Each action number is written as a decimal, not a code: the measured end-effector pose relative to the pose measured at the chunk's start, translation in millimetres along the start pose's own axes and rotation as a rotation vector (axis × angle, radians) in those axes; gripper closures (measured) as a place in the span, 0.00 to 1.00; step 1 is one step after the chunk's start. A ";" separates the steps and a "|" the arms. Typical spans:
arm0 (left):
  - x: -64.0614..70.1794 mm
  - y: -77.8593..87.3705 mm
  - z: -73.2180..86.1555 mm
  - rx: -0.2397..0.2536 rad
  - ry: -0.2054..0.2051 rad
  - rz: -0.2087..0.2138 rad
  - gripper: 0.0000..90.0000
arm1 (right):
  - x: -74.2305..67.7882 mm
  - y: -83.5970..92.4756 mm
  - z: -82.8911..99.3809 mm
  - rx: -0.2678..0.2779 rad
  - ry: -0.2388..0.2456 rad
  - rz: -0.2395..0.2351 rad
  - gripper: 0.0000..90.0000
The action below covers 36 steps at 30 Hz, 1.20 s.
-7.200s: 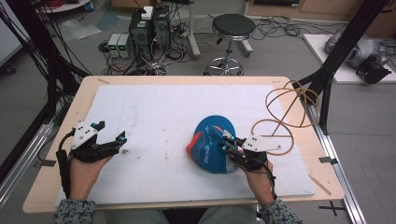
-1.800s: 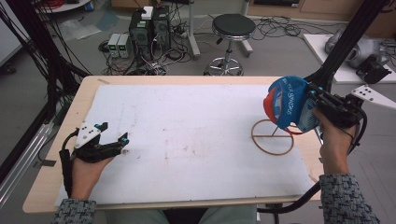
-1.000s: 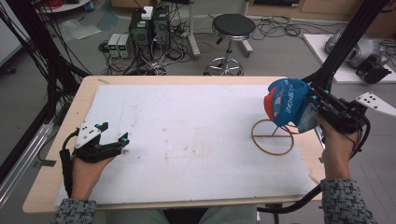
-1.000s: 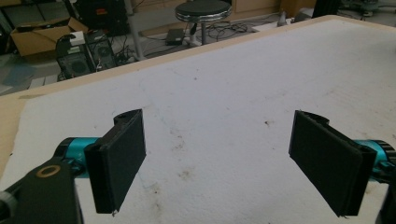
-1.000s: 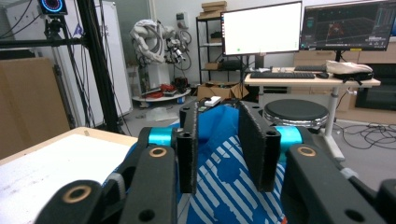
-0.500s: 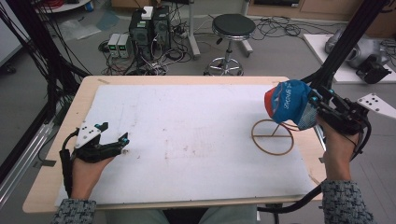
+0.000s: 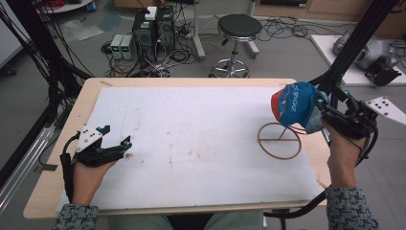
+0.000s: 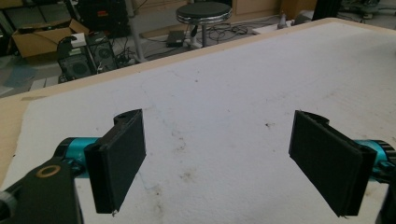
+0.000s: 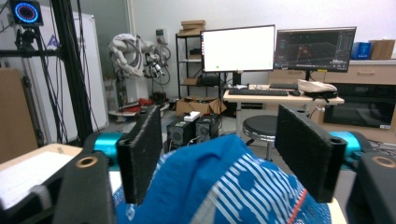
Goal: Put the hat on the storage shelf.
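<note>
A blue cap (image 7: 294, 103) with white stripes and a red edge sits atop a thin wooden stand whose ring base (image 7: 279, 140) lies on the mat at the right. My right gripper (image 7: 320, 112) is level with the cap at its right side. In the right gripper view the cap (image 9: 224, 182) bulges between the two black pads (image 9: 140, 158); the jaws have just been opening and stand wide, not pressing on it. At the near left of the table my left gripper (image 7: 125, 143) rests low, and in the left gripper view it (image 8: 229, 163) is open over bare mat.
A white mat (image 7: 191, 134) covers most of the wooden table (image 7: 86, 100). A black frame post (image 7: 354, 43) rises just behind the right gripper. Beyond the far edge are a round stool (image 7: 238, 28) and electronics boxes (image 7: 153, 28) among cables.
The cap has sunk slightly toward the stand's ring and shifted a little left. The right gripper's jaws have spread apart. The left gripper has stayed put.
</note>
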State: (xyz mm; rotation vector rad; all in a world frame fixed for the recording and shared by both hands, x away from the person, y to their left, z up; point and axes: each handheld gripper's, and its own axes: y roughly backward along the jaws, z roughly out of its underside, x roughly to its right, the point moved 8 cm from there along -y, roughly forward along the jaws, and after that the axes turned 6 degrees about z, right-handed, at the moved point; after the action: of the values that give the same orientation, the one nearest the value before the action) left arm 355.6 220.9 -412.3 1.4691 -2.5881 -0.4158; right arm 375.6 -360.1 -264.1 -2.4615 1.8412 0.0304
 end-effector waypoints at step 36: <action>1.4 -1.1 -3.9 0.008 -0.004 0.008 0.21 | -117.0 5.3 31.8 -0.021 0.063 -0.208 0.14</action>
State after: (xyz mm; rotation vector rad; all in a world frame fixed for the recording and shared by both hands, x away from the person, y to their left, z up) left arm 356.7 218.5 -408.9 1.4617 -2.6012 -0.4079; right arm 338.1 -247.4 -289.5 -2.6838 1.6040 -0.0388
